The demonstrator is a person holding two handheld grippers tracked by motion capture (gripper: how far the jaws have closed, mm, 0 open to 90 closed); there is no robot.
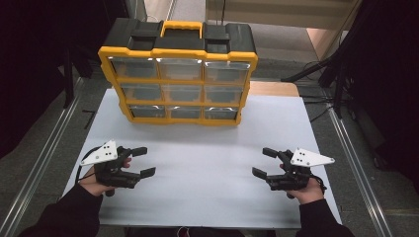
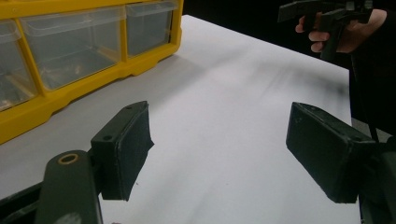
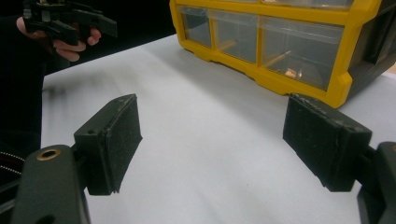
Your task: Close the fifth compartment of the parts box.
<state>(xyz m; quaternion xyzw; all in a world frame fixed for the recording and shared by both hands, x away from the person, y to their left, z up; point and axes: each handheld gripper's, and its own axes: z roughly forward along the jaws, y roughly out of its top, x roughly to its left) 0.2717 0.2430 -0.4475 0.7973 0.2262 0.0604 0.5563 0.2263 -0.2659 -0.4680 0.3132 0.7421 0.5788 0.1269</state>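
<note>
Item 1: left gripper (image 1: 143, 161), lower left of the high view, held in a person's left hand (image 1: 94, 180) with a dark sleeve. Jaws spread wide apart, nothing between them; in the left gripper view the two black pads (image 2: 128, 149) stand well apart over bare table.

Item 2: right gripper (image 1: 262, 162), lower right of the high view, held in the right hand (image 1: 306, 190). Jaws likewise wide open and empty; in the right gripper view the pads (image 3: 112, 140) frame only the white surface.

Item 3: yellow and black organiser case (image 1: 179, 74), upper centre of the high view, standing upright at the far side of the white table (image 1: 207, 182). Nine clear drawers in three rows of three, yellow handle (image 1: 182, 27) on top. Well apart from both grippers. In the right gripper view a bottom drawer (image 3: 299, 53) holds small items, too blurred to identify.

Item 4: grey three-cornered plates on both grippers, each facing up.
</note>
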